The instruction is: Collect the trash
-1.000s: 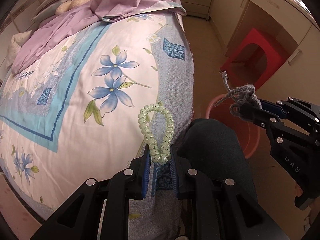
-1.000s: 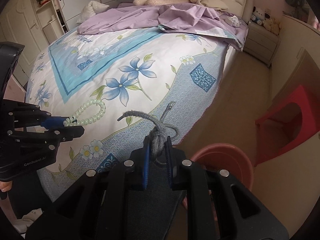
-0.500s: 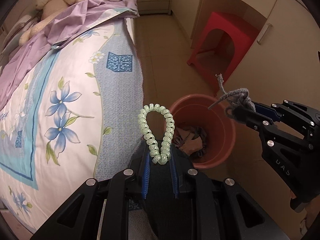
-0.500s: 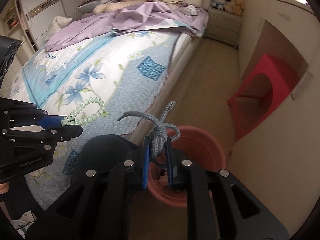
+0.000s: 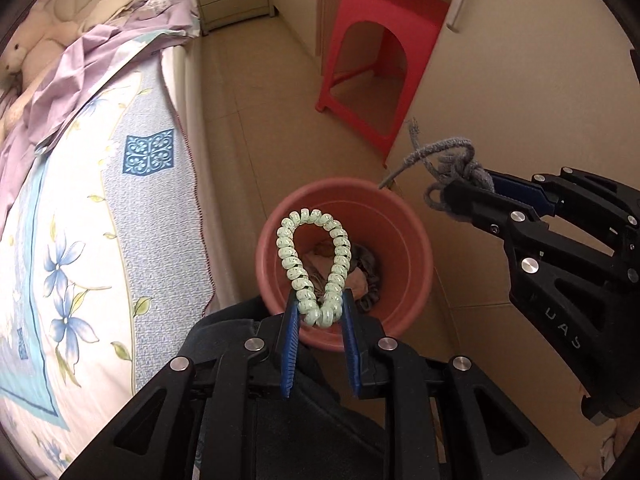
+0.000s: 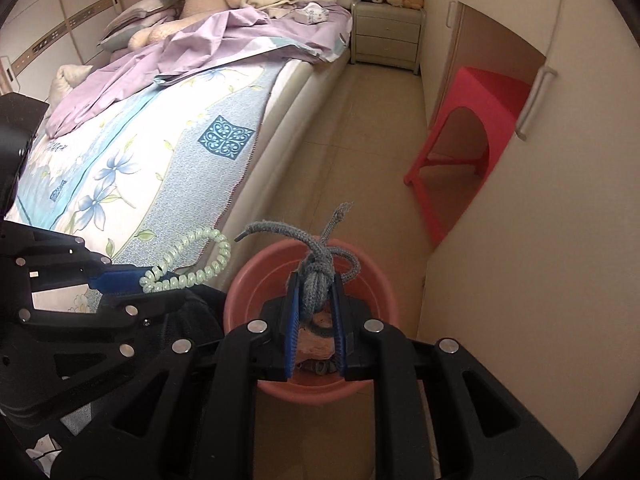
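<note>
Springy coil hair tie [image 5: 314,266] is pinched at its base by left gripper [image 5: 318,320]; soft, light knotted cord [image 6: 318,276] is clamped by right gripper [image 6: 314,312] above bucket [image 5: 416,240].

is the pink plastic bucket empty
No, the pink plastic bucket already holds crumpled cloth scraps at its bottom.
</note>
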{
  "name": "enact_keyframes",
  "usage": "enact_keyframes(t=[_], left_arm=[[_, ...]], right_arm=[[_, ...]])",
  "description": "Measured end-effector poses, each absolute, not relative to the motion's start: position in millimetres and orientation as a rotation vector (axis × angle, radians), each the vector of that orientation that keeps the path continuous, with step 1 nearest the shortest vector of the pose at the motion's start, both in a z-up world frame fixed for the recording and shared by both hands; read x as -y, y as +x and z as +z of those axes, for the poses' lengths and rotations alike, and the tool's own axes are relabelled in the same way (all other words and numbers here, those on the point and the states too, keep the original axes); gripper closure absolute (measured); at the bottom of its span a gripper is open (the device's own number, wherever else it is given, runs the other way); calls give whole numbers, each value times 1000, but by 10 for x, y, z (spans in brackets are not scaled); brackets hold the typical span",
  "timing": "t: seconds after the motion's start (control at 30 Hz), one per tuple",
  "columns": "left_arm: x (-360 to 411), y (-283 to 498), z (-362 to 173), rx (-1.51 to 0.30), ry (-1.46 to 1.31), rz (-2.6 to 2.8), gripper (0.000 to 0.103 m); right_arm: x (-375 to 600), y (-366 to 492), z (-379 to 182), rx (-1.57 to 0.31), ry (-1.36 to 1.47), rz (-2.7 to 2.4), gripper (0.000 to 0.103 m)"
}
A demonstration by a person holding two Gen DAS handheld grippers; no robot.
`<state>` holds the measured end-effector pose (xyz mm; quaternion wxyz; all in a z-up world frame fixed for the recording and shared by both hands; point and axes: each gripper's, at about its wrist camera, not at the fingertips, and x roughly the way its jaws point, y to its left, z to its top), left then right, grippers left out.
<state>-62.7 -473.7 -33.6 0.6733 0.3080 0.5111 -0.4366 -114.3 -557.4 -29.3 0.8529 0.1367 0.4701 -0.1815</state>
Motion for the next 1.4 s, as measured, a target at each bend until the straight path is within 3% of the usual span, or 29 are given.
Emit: enact_keyframes(t=[0.13,0.27,0.37,0.8,0.87,0.93,1.13,1.23,1.4], left_arm=[[4870,-673,-399,-1150,719,-981,79],[4945,-701,-450,-1137,744,-979,57],[4982,-725,-485,-1132,761,-976,49],[4908,-587,-542,-1133,763,-932,39],[4887,-581,-540,-1131,761,-926,38],[4868,-568,-539,-1128,761,-920,37],[4824,-541,-522,-1128,750,-916,31],[4800,-537,-514,-1118,750,-913,24],[4749,-535,-499,-1104,753,-905,14]], right_arm=[[5687,-1195,-371,-995,310,-390,89],[5758,-1212,-451,-1001,331,-401,89],[5809,-1232,-503,-1004,346,-408,89],[5760,-1135,-727,-1033,376,-366,86],[5735,-1117,-739,-1036,374,-362,82],[5719,-1104,-741,-1033,373,-366,60],[5712,-1117,-721,-1032,364,-385,57],[5710,-1126,-720,-1044,346,-398,46],[5657,-1128,-760,-1095,271,-418,35]])
